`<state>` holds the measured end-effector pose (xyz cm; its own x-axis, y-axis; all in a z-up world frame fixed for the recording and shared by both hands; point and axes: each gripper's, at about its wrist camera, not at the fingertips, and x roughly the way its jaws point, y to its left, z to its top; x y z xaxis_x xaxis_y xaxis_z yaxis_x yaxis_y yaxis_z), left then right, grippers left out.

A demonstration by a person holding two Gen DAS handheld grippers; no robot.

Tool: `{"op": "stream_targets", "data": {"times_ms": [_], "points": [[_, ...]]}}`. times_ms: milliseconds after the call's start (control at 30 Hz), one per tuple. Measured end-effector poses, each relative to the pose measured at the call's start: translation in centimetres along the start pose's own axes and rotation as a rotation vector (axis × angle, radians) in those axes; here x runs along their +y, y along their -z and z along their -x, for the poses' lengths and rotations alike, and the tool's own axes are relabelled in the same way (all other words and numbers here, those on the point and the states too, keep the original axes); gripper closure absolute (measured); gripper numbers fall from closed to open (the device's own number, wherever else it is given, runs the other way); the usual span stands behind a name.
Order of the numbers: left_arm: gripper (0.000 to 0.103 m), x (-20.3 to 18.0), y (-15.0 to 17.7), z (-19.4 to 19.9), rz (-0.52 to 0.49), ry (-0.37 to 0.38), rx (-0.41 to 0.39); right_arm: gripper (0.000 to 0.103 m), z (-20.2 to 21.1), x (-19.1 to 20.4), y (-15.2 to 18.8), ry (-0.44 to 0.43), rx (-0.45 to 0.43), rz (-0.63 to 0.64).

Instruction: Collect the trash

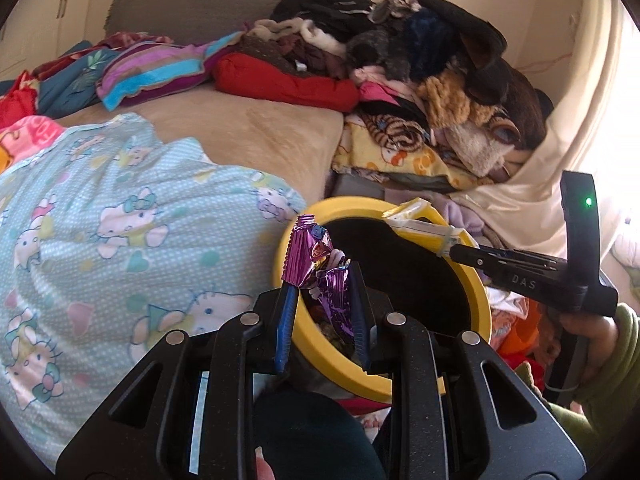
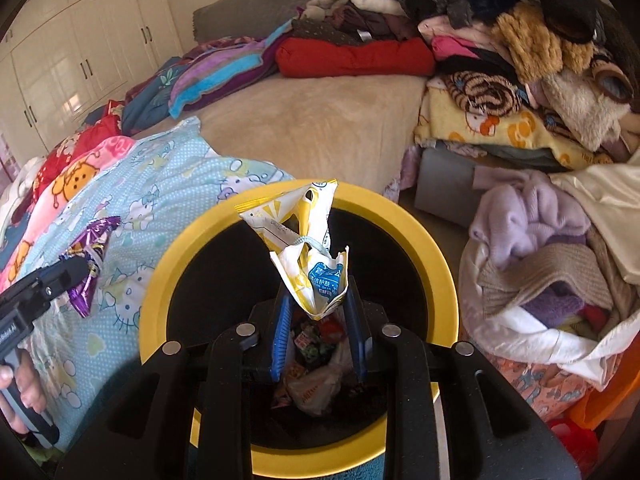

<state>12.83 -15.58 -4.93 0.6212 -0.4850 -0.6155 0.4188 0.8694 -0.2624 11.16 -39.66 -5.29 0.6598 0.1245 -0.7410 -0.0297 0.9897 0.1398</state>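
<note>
Right gripper (image 2: 316, 312) clamps a crumpled yellow-white plastic wrapper (image 2: 306, 248) over the round yellow-rimmed bin (image 2: 436, 240). Left gripper (image 1: 320, 300), lower centre, clamps a purple foil wrapper (image 1: 316, 264) at the rim; released there, it may fall outside.

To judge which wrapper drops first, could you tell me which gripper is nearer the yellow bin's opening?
Right. The right gripper, shut on the yellow-white wrapper, hangs over the yellow bin opening; the left gripper, shut on the purple wrapper, is at its rim.
</note>
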Motion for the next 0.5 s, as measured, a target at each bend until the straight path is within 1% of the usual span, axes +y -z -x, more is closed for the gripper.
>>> {"op": "stream_targets", "data": {"times_ms": [33,67,100,133,167,200,233,267,300,333,367,400,433,500], "points": [[0.084,-0.4,0.1,-0.4,-0.006,0.004,0.009,0.074,-0.1,-0.2,0.2,0.003,0.003,-0.005],[0.084,-0.8,0.1,-0.8,-0.012,0.008,0.018,0.073,-0.1,-0.5,0.4,0.012,0.01,-0.015],[0.083,-1.3,0.2,-1.3,-0.02,0.011,0.03,0.069,-0.2,-0.8,0.5,0.014,0.018,-0.025],[0.081,-1.6,0.2,-1.6,-0.027,0.011,0.037,0.062,-0.2,-1.1,0.7,0.015,0.024,-0.039],[0.073,-2.0,0.2,-2.1,-0.04,0.01,0.046,0.058,-0.1,-1.5,0.9,0.015,0.026,-0.061],[0.068,-2.4,0.3,-2.5,-0.05,0.012,0.053,0.053,0.1,-2.0,1.1,0.018,0.026,-0.083],[0.056,-2.8,0.4,-2.9,-0.061,0.013,0.06,0.051,0.2,-2.2,1.2,0.02,0.025,-0.095],[0.046,-3.1,0.5,-3.2,-0.07,0.012,0.065,0.05,0.6,-2.6,1.4,0.023,0.021,-0.112],[0.044,-3.2,0.6,-3.3,-0.072,0.013,0.066,0.047,0.9,-2.7,1.5,0.025,0.018,-0.121],[0.04,-3.3,0.7,-3.3,-0.075,0.012,0.064,0.043,1.2,-2.9,1.7,0.027,0.011,-0.129],[0.028,-3.3,0.7,-3.2,-0.078,0.007,0.062,0.041,1.8,-2.9,1.9,0.027,-0.003,-0.135],[0.022,-3.3,0.7,-3.2,-0.08,0.0,0.059,0.036,2.4,-2.8,2.1,0.026,-0.02,-0.137],[0.02,-3.1,0.8,-2.8,-0.079,-0.003,0.051,0.031,2.8,-2.7,2.3,0.027,-0.033,-0.138],[0.017,-2.8,0.7,-2.4,-0.073,-0.014,0.044,0.024,3.9,-2.1,2.6,0.022,-0.074,-0.142]]}}
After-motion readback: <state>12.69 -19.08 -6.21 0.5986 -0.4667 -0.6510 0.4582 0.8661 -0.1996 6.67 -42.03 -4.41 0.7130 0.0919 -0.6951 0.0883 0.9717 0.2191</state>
